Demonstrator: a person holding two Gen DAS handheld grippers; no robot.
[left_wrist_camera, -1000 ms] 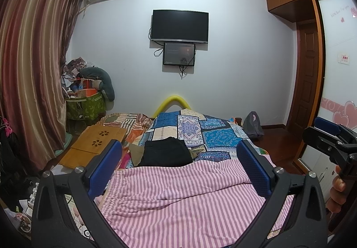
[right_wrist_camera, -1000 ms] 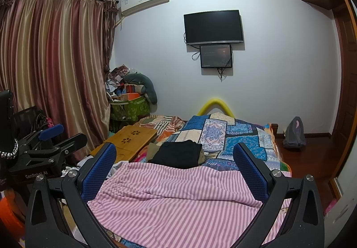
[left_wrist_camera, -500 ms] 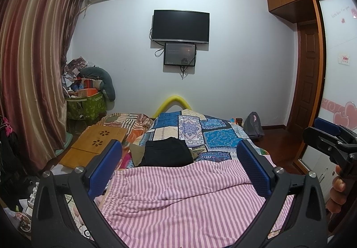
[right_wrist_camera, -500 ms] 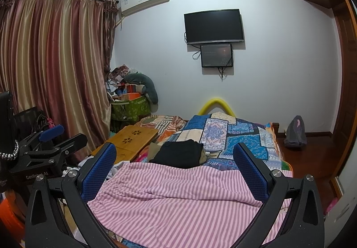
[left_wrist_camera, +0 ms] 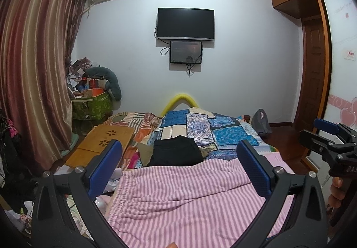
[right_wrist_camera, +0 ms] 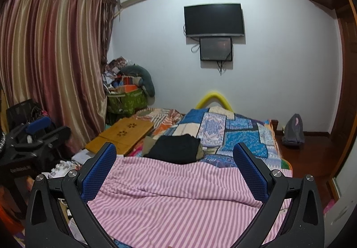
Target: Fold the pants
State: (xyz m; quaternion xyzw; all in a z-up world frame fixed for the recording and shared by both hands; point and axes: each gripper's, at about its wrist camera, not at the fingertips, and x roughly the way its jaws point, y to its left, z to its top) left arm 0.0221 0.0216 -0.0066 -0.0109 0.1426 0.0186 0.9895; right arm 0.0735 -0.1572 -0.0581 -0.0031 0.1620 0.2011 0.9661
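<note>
Pink and white striped pants [left_wrist_camera: 178, 199] [right_wrist_camera: 178, 199] lie spread flat across the near end of the bed, the elastic waistband toward the left. My left gripper [left_wrist_camera: 178, 158] hovers above them, open, with nothing between its blue pads. My right gripper [right_wrist_camera: 175, 156] is likewise open and empty above the pants. In the left wrist view the right gripper [left_wrist_camera: 330, 143] shows at the right edge, held by a hand [left_wrist_camera: 337, 192]. In the right wrist view the left gripper [right_wrist_camera: 38, 134] shows at the left edge.
A folded black garment [left_wrist_camera: 176, 152] lies on the patchwork quilt [left_wrist_camera: 223, 129] just beyond the pants. A wooden lap table [left_wrist_camera: 102, 143] rests at the bed's left side. Curtains [left_wrist_camera: 33, 69], a cluttered green bin [left_wrist_camera: 93, 107], a wall television [left_wrist_camera: 186, 23] and a wooden door [left_wrist_camera: 314, 69] surround the bed.
</note>
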